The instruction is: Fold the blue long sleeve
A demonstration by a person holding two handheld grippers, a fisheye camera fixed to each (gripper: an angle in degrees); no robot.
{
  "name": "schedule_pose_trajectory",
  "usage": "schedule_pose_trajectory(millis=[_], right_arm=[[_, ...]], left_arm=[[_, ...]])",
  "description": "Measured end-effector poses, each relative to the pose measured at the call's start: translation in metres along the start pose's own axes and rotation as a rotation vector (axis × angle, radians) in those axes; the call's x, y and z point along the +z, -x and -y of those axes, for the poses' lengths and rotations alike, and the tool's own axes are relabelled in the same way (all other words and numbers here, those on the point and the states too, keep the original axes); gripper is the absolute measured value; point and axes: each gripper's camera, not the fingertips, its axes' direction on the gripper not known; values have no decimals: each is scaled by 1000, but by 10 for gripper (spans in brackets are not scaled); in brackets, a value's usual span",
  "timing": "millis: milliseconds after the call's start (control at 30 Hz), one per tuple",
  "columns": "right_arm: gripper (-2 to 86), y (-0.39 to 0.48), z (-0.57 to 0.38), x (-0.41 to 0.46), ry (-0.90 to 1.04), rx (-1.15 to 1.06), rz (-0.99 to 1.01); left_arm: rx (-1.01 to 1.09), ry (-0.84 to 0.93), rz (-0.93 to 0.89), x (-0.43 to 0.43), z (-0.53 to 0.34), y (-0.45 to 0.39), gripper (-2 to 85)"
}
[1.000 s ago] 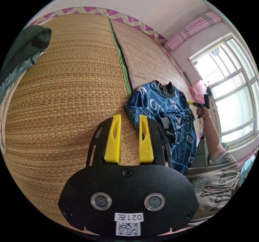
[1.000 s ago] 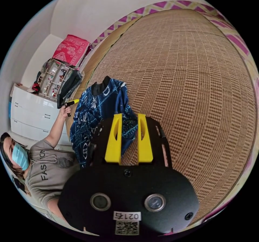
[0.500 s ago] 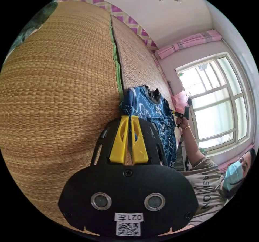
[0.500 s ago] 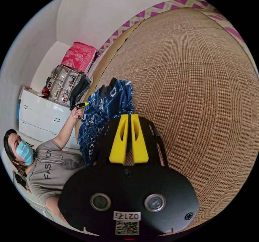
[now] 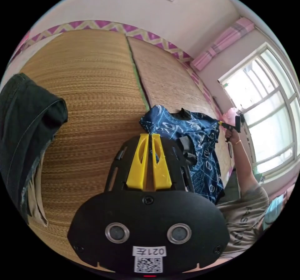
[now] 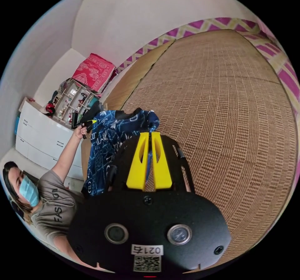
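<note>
The blue patterned long sleeve shirt (image 5: 195, 136) hangs stretched between my two grippers above the woven mat (image 5: 90, 83). In the left gripper view my left gripper (image 5: 149, 135) is shut, its yellow jaws pinching one corner of the shirt's upper edge. The person's hand holds the right gripper (image 5: 222, 123) at the shirt's far corner. In the right gripper view my right gripper (image 6: 149, 133) is shut on the near corner of the shirt (image 6: 106, 142). There the left gripper (image 6: 91, 122) grips the far corner, and the black collar (image 6: 125, 115) sags between them.
A dark green garment (image 5: 26, 130) lies on the mat to the left. A window (image 5: 268, 111) with pink curtains is on the right. White drawers (image 6: 40, 142) and a cluttered shelf (image 6: 73, 100) stand behind the person (image 6: 47, 202). Open mat (image 6: 225, 111) spreads beyond the shirt.
Both grippers' jaws went from open to shut on the shirt's corners. The shirt has since come up off the mat and stretched between them.
</note>
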Motion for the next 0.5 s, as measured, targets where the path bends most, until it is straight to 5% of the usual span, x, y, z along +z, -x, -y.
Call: schedule_pose_trajectory(millis=[133, 267, 367, 500], right_arm=[[62, -30, 2, 66, 154, 133, -21], [82, -12, 1, 44, 57, 110, 18], [75, 41, 11, 34, 78, -21, -25], [43, 169, 18, 62, 138, -391, -61]], left_arm=[[-161, 128, -91, 48, 6, 71, 9], [-208, -101, -231, 1, -19, 115, 38], [-167, -224, -254, -54, -30, 110, 40], [111, -158, -196, -83, -22, 3, 47]])
